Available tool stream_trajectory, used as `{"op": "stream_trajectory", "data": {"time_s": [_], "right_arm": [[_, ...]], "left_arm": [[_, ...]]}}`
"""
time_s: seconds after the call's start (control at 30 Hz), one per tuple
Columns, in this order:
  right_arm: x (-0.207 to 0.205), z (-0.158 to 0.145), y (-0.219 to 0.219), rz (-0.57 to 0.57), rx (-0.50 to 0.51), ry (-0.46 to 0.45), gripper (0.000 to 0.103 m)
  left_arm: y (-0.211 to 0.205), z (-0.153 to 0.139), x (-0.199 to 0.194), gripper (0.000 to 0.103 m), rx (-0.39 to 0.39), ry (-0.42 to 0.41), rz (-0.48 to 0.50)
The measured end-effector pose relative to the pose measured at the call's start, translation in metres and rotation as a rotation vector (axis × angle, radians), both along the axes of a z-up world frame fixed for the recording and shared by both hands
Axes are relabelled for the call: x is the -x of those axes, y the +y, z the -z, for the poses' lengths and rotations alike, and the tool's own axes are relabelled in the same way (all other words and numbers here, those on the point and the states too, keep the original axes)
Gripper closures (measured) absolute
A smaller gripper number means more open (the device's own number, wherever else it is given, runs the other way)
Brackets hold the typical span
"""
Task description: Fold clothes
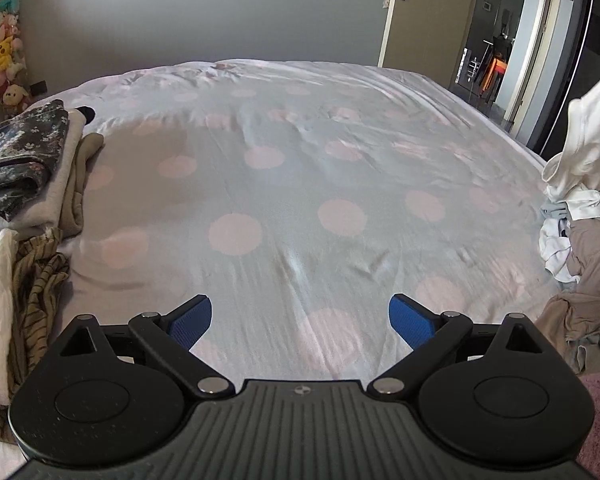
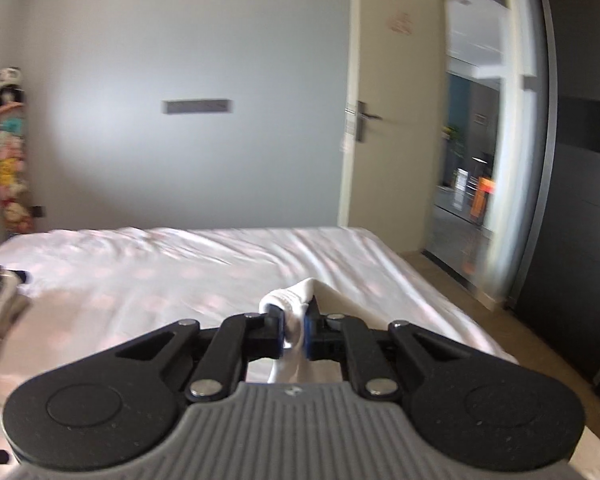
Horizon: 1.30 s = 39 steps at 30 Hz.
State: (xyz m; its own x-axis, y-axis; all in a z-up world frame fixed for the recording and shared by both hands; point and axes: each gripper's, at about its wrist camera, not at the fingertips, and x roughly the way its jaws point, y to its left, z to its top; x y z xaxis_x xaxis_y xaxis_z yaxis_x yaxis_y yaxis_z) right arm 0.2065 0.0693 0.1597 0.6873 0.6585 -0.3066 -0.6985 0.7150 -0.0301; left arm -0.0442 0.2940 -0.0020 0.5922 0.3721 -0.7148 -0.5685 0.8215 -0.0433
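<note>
The right tongs are clamped on a white garment; a bunched fold of it sticks up between the blue pads, and the rest hangs down under the tool. In the left wrist view the same white garment shows at the right edge, lifted above the bed. The left tongs are wide apart and hold nothing; they hover over the bare middle of the bed, whose cover is pale with pink dots.

On the left side of the bed lies a stack of folded clothes, with a dark flowered piece on top and beige ones under it. On the right side lies a loose pile of white and brownish clothes. Behind the bed are a grey wall and an open door. Plush toys hang in the left corner.
</note>
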Motion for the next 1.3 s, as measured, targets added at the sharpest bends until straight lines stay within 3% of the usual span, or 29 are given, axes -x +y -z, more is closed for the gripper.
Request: {"op": "stream_trajectory", "data": {"time_s": [0.1, 0.27, 0.37, 0.53, 0.63, 0.67, 0.7, 0.77, 0.8, 1.0, 1.3], "right_arm": [[0.035, -0.01, 0.038, -0.125, -0.036, -0.01, 0.093], [0.083, -0.003, 0.098, -0.294, -0.087, 0.05, 0.093], [0.1, 0.021, 0.135, -0.373, -0.061, 0.123, 0.093], [0.118, 0.084, 0.171, -0.446, 0.101, 0.28, 0.085], [0.115, 0.118, 0.166, -0.433, 0.165, 0.375, 0.078], [0.112, 0.126, 0.161, -0.426, 0.172, 0.401, 0.07], [0.108, 0.133, 0.155, -0.42, 0.177, 0.426, 0.053], [0.1, 0.138, 0.143, -0.409, 0.176, 0.454, 0.036], [0.098, 0.141, 0.14, -0.407, 0.179, 0.46, 0.033], [0.071, 0.146, 0.105, -0.376, 0.217, 0.46, 0.027], [0.0, 0.176, 0.073, -0.243, 0.365, 0.371, 0.033]], "left_arm": [[0.003, -0.016, 0.011, 0.0, -0.066, -0.011, 0.0], [0.015, -0.039, 0.03, 0.0, -0.098, -0.042, -0.013], [0.024, -0.042, 0.041, 0.0, -0.074, -0.041, -0.031], [0.038, -0.038, 0.055, 0.001, -0.012, -0.032, -0.047], [0.043, -0.026, 0.055, 0.001, 0.039, -0.019, -0.051], [0.044, -0.021, 0.054, 0.002, 0.054, -0.016, -0.049], [0.045, -0.017, 0.052, 0.002, 0.068, -0.013, -0.045], [0.046, -0.01, 0.046, 0.002, 0.094, -0.012, -0.034], [0.046, -0.007, 0.042, 0.002, 0.111, -0.014, -0.025], [0.043, 0.009, 0.018, 0.002, 0.195, -0.021, 0.021], [0.063, 0.037, -0.013, 0.002, 0.29, 0.016, -0.013]]}}
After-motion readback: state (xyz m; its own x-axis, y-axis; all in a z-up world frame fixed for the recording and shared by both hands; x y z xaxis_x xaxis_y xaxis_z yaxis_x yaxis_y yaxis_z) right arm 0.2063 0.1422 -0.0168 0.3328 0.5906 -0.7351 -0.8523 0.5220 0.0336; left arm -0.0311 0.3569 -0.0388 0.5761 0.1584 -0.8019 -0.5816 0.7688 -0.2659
